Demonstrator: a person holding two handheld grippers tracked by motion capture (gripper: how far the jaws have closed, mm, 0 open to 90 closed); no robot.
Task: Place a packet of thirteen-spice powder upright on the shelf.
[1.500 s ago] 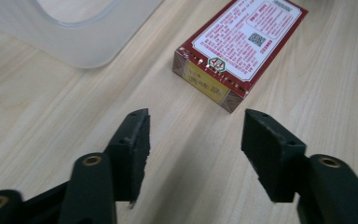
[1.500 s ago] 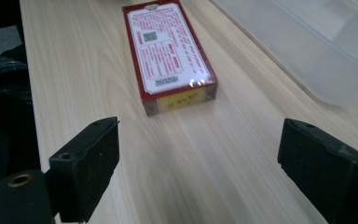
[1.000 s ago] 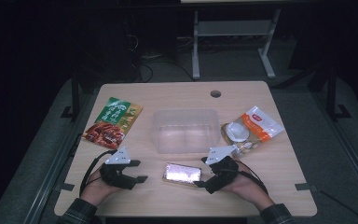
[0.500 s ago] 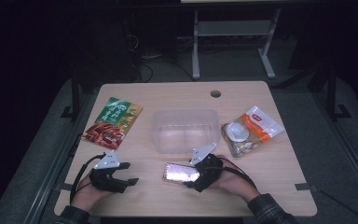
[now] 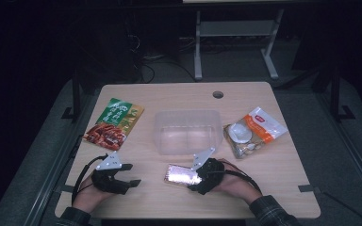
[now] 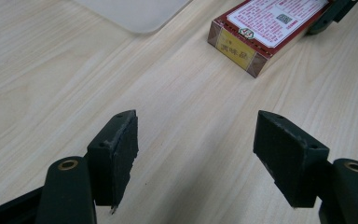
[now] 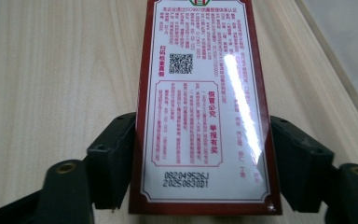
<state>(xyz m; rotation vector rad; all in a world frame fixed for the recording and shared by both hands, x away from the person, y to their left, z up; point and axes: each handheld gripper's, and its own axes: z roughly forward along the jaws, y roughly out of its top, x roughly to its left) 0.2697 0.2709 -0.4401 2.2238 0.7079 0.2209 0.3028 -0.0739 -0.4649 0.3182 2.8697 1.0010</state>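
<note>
Red box (image 5: 183, 174) clamped in right gripper (image 5: 199, 177) fingers beside clear tub (image 5: 186, 132); left gripper (image 5: 131, 175) fingers apart.

Green-and-red snack pouch (image 5: 113, 123) at table's (image 5: 169, 94) left; clear plastic tub (image 5: 187, 131) mid-table; orange-and-clear packet (image 5: 253, 131) at right

The red-bordered box (image 7: 200, 107) carried a white label printed in red Chinese text, with "ISO9001" legible in the top line, a black QR code, and the black stamped numbers "092049526J" and "20250630D1" near its lower edge.
</note>
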